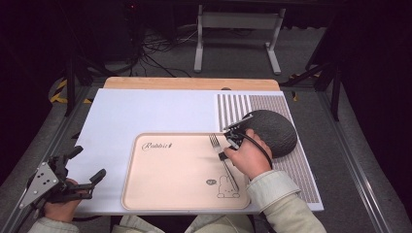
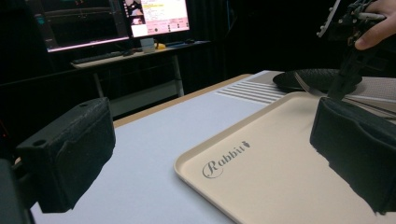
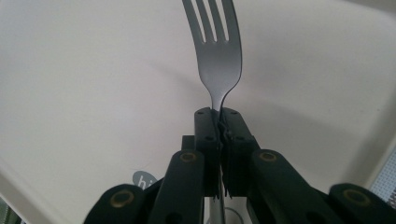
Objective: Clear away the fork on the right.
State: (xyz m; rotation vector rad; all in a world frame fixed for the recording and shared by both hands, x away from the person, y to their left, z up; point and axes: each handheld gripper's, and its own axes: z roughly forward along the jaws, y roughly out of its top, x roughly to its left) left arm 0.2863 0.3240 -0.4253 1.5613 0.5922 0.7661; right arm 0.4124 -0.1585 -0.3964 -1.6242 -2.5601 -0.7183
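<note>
My right tool is clamped on the fork neck over the tray near its right edge, left tool gaping empty off the desk corner, so I'd keep it level and lower gently.

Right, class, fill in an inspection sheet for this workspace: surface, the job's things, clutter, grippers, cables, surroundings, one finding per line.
Surface: white board on a wooden table, with a striped grey mat at its right.
Job's things: beige tray printed "Rabbit"; fork over the tray; dark round ribbed object on the mat, which I can't identify.
Clutter: nothing seen.
Grippers: right gripper shut on the fork's neck; left gripper open, held off the board's left edge.
Cables: black cable looping over the right hand; loose wires on the floor beyond the table.
Surroundings: dark room, white metal stand, lit monitors on a desk.
</note>
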